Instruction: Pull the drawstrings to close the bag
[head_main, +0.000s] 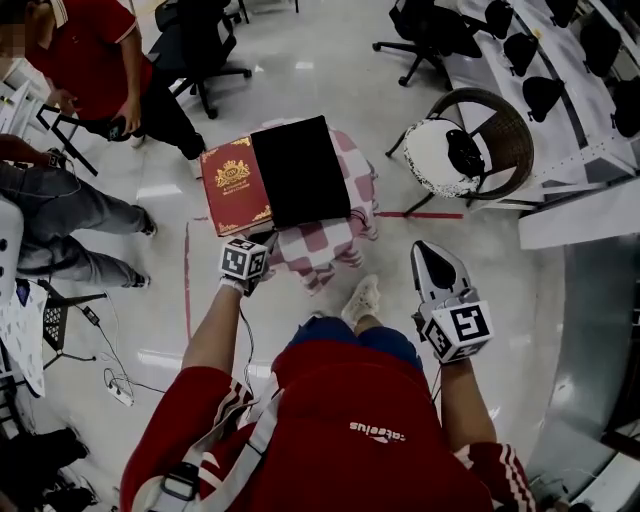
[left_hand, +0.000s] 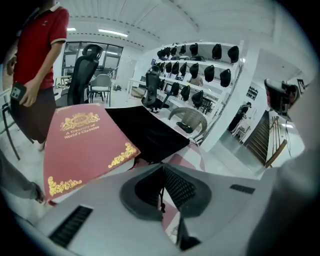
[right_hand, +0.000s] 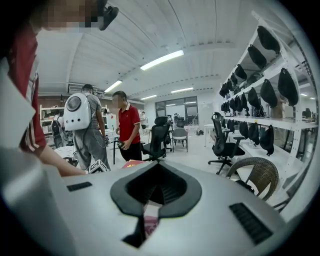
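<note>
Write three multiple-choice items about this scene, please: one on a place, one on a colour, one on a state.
1. Where does the flat black fabric bag lie?
A. In a cardboard box
B. Partly over the red hardcover book
C. Hanging from a hook

2. Which colours does the checked tablecloth under them have?
A. Pink and white
B. Blue and yellow
C. Plain green

3. How do the jaws of the right gripper stand?
A. Wide apart
B. Together, with nothing between them
C. Closed on the book

Answers: 1 B, the head view shows the bag overlapping the book; 2 A, pink and white squares hang over the table's edge; 3 B, the right gripper view shows the pads meeting, away from the table.
</note>
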